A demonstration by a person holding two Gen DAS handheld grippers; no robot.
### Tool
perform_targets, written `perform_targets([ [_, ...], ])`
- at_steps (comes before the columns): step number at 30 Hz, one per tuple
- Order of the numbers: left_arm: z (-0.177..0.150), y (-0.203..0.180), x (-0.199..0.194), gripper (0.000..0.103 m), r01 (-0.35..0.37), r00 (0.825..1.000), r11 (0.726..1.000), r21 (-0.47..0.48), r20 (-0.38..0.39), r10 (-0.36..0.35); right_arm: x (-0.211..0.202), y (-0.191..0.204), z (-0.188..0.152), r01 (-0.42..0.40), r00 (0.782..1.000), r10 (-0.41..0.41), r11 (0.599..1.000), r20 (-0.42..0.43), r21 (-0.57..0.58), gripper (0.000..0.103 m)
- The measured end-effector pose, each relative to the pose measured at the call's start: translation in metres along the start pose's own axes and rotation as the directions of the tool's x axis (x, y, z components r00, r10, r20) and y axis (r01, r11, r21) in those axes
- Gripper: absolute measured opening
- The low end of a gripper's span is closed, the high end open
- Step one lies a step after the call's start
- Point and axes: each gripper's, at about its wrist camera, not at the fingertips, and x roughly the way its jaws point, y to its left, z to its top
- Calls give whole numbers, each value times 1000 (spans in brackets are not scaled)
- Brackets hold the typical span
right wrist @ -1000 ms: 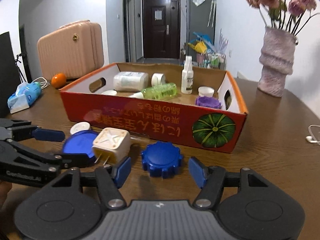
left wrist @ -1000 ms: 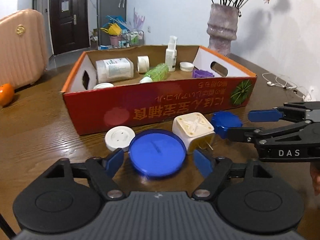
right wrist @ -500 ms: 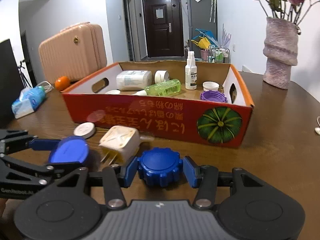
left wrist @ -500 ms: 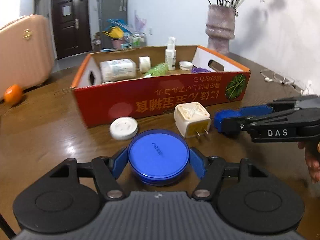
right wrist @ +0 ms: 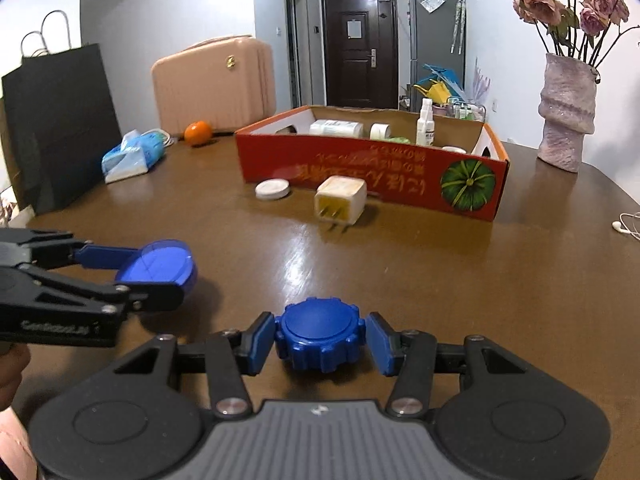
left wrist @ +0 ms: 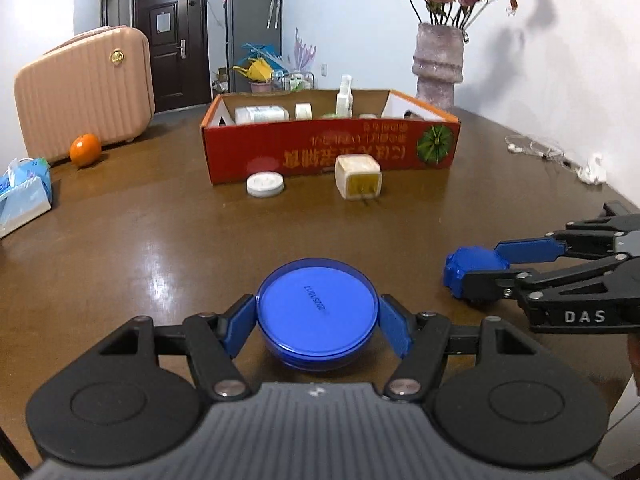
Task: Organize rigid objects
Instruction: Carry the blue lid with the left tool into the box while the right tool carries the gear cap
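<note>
Blue pads of left gripper [left wrist: 317, 326] are clamping the blue round tin [left wrist: 317, 313] by its rim; right gripper [right wrist: 320, 338] is pinching the blue ridged cap [right wrist: 320, 332] the same way. Both are sitting low over the table [right wrist: 460, 272], well apart from the red box [right wrist: 372, 168], probably sorting blue pieces together. White plug [right wrist: 341, 199] and white lid [right wrist: 272, 189] are waiting beside the box.

Two fisheye views, each looking forward and slightly downward from behind a handheld gripper, its own fingers filling the lower edge. The left wrist view sits low over the brown worktop [left wrist: 140, 232], facing a red cardboard box [left wrist: 328, 148] farther off, with the right gripper [left wrist: 476, 276] entering from the right. The right wrist view faces the same box [right wrist: 372, 172] from slightly further right, with the left gripper [right wrist: 160, 272] at its left. Both share the worktop, box, vase [left wrist: 438, 64] and door [right wrist: 358, 48].
</note>
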Motion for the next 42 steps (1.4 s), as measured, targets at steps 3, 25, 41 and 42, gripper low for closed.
perform_targets([
  [3,-4,-3,2,67,-9,1000,1000,18,-6,10,-3,5,-7,6,1000,-6,1000,-16,-8,50],
  [25,20,1,-6,67,50,996,999,12,77,-51,-3,-1,1,9,1000,-9,1000,18,2,50],
  [41,233,52,199,67,-4,996,996,85,-86,11,117,-104,195,-3,1000,1,999,29,54,50],
  [42,237,52,217,67,-16,992,996,88,-119,27,137,-111,207,21,1000,-21,998,3,58,50],
])
